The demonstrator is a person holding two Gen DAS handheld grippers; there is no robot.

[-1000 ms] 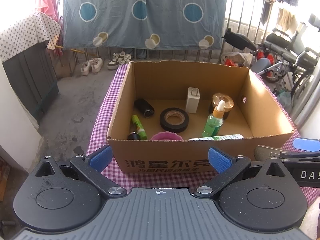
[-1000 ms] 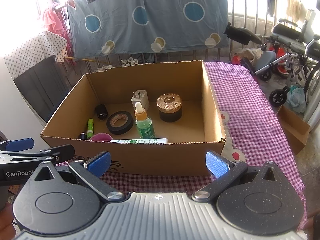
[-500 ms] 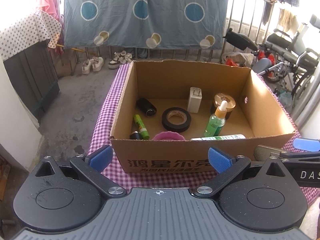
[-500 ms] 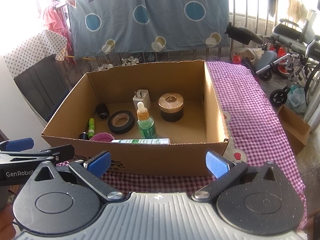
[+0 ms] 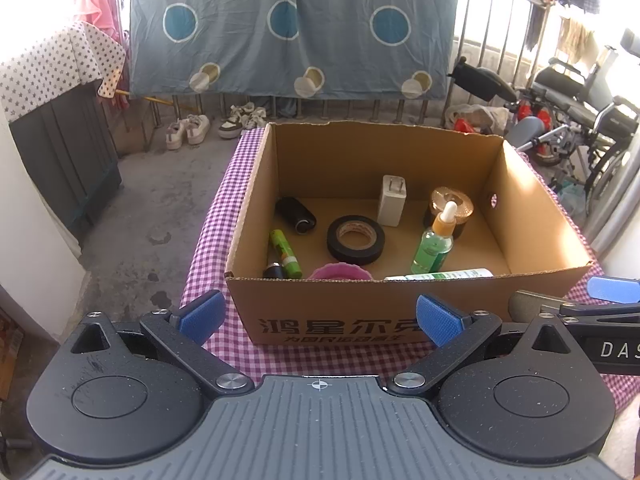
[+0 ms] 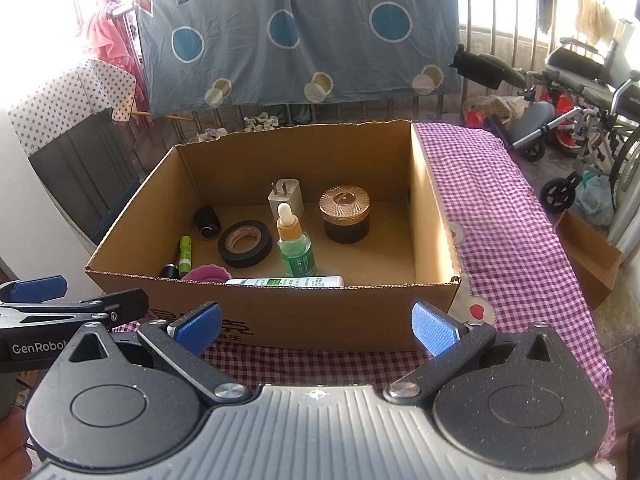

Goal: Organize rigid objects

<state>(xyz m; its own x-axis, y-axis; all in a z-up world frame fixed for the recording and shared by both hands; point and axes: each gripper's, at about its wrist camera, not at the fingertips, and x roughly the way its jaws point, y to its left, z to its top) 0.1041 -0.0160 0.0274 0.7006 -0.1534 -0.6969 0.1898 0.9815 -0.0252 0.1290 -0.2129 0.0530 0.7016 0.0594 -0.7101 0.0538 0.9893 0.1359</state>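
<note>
An open cardboard box (image 5: 340, 316) (image 6: 320, 320) stands on a purple checked cloth. Inside lie a black tape roll (image 5: 355, 239) (image 6: 245, 243), a green dropper bottle (image 5: 434, 244) (image 6: 295, 248), a white charger plug (image 5: 392, 200) (image 6: 286, 198), a dark jar with a bronze lid (image 5: 456, 204) (image 6: 345, 214), a black cylinder (image 5: 296, 215), a green tube (image 5: 285, 254), a pink cup (image 5: 340, 271) and a white tube (image 5: 440, 275). My left gripper (image 5: 318, 316) and right gripper (image 6: 316, 328) both hang open and empty before the box's near wall.
The checked cloth (image 6: 500, 216) spreads bare to the right of the box. A wheelchair (image 6: 580, 92) and a small carton (image 6: 592, 256) stand to the right. Shoes (image 5: 188, 130) lie on the concrete floor left, below a hanging blue sheet (image 5: 292, 28).
Both views have drifted slightly, so the box sits a little further right in each. Both grippers stay open and the objects in the box have not moved.
</note>
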